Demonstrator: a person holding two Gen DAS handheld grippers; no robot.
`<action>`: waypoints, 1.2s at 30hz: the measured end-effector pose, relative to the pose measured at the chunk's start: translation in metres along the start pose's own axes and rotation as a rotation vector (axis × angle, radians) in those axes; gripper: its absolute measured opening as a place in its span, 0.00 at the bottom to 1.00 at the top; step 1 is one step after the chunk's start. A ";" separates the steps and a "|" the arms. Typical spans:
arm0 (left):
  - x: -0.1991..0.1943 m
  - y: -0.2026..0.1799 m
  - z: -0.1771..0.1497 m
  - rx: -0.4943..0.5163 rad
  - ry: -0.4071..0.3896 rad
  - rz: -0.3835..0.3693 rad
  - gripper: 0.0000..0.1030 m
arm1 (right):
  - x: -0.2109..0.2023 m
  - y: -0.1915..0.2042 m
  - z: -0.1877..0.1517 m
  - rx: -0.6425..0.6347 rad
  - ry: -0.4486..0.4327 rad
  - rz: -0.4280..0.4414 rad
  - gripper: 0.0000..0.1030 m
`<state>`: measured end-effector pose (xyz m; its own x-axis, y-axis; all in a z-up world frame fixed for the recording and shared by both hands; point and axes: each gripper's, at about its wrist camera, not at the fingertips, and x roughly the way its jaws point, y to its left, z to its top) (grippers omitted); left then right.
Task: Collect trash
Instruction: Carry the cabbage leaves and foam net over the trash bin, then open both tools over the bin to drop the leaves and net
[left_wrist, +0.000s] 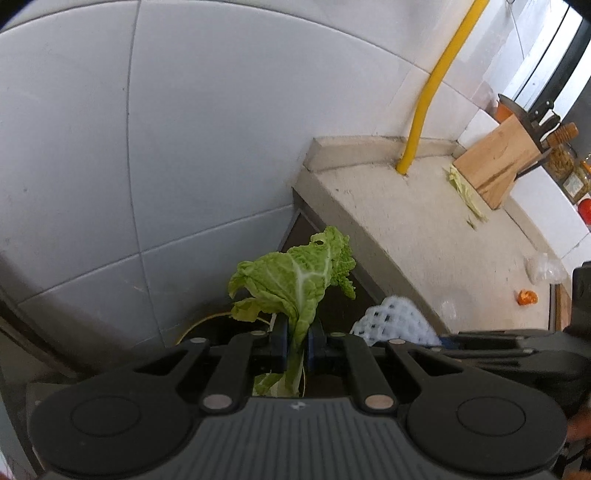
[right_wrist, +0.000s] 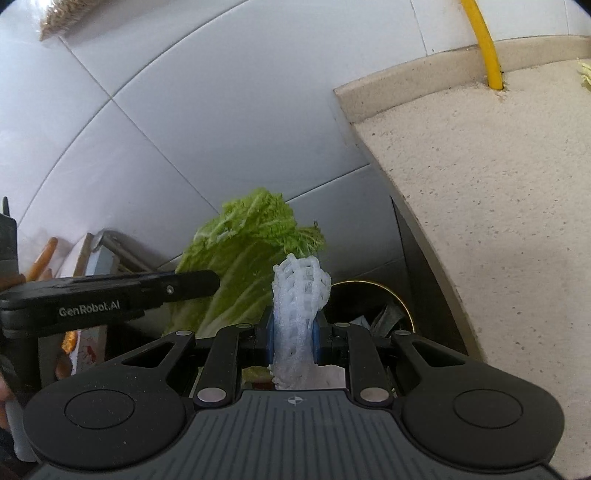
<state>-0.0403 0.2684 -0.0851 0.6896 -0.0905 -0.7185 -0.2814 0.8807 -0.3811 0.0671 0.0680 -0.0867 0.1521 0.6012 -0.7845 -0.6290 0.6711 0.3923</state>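
The left claw (left_wrist: 295, 332) is closed on the pale stalk of a crinkled green cabbage leaf (left_wrist: 295, 280), whose blade stands up past the blue pads. The right claw (right_wrist: 293, 332) is clamped on a crumpled white foam fruit net (right_wrist: 299, 295), squeezed narrow between its pads. Both pieces of trash hang over a dark round bin with a yellowish rim (right_wrist: 373, 291) that sits low in the corner, between the grey tiled wall (left_wrist: 147, 147) on the left and the end of the speckled beige stone bench (right_wrist: 480, 221) on the right.

By my reading two items are collected but not yet dropped. More remains on the bench: pale green cabbage trimmings (left_wrist: 465, 192) beside a wooden knife block (left_wrist: 495, 162), a small orange scrap (left_wrist: 526, 296) and a crumpled clear plastic piece (left_wrist: 543, 269) nearer.

Room is tight: the claws sit just beside each other, and the bench edge is near on the right.
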 end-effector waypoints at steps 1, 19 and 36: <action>0.001 0.001 0.001 -0.002 -0.003 -0.001 0.07 | 0.002 0.001 0.000 0.001 0.002 -0.003 0.24; 0.044 0.018 0.002 -0.041 0.087 0.004 0.07 | 0.048 0.003 0.004 0.025 0.065 -0.052 0.25; 0.054 0.022 0.000 -0.021 0.103 0.072 0.42 | 0.063 -0.004 -0.001 0.071 0.054 -0.103 0.52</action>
<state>-0.0092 0.2832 -0.1319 0.5954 -0.0754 -0.7999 -0.3427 0.8766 -0.3377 0.0786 0.1028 -0.1377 0.1710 0.5044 -0.8464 -0.5561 0.7586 0.3397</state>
